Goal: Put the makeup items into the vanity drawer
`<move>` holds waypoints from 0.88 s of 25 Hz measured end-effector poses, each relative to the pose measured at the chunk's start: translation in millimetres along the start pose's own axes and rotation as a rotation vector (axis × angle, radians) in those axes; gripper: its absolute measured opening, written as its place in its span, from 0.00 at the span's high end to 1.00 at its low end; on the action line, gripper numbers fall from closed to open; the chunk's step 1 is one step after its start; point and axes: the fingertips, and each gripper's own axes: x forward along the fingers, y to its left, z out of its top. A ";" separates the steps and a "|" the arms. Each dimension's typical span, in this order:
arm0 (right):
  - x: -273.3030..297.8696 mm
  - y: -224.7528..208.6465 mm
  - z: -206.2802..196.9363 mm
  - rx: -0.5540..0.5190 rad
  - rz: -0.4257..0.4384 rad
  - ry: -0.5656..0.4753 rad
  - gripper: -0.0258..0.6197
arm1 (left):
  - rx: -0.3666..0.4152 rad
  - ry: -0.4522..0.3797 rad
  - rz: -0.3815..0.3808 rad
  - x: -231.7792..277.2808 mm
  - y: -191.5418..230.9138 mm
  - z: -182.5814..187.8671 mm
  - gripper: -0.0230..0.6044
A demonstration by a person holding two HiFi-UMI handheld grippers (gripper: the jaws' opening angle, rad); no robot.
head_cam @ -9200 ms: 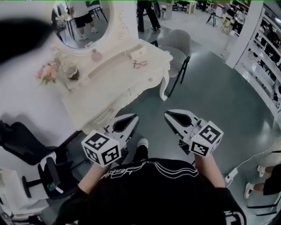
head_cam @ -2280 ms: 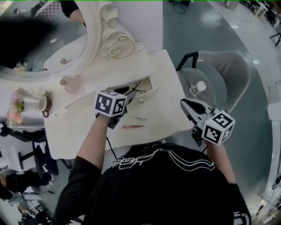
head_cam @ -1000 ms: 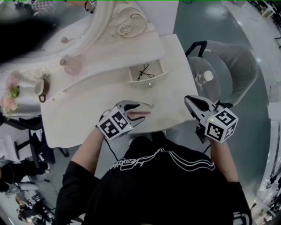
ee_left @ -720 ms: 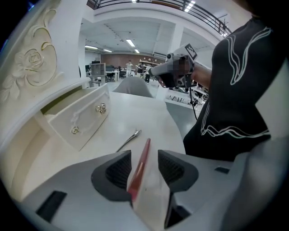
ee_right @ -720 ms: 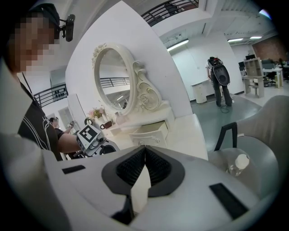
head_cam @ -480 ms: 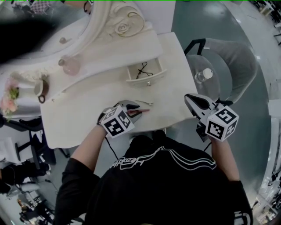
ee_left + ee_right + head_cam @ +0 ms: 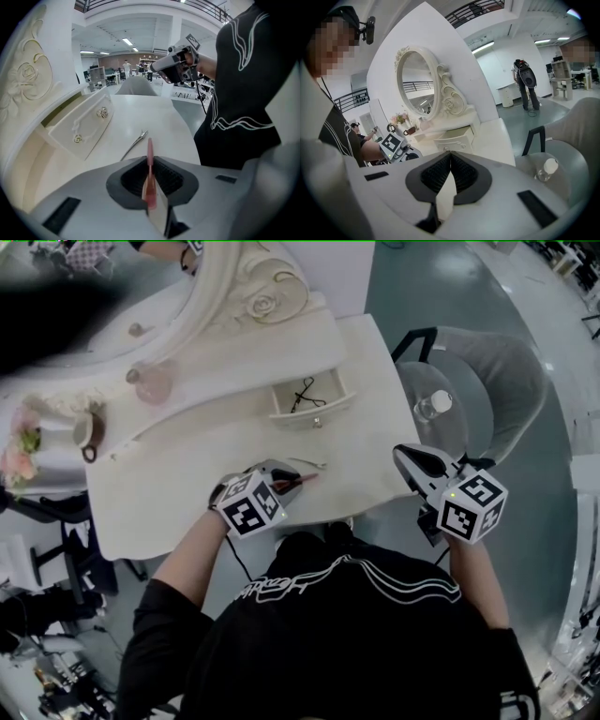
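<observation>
My left gripper hangs low over the front of the white vanity table. Its jaws have just been closing and now pinch a slim pink makeup pencil, whose tip sticks out ahead of them. A silver hair clip lies on the tabletop just beyond. Further back the small drawer stands pulled out, with a thin black item inside. My right gripper is held off the table's right edge, shut and empty.
A grey chair with a clear water bottle on its seat stands right of the table. The oval mirror, a pink perfume bottle, a cup and flowers line the back left.
The left jaws, open around the pink pencil lying on the table a second ago, have closed on it and turned slightly. The right gripper has kept still.
</observation>
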 end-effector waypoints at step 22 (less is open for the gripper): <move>-14.4 -3.6 42.8 0.003 0.009 -0.124 0.92 | -0.066 -0.147 0.058 -60.1 53.1 62.5 0.87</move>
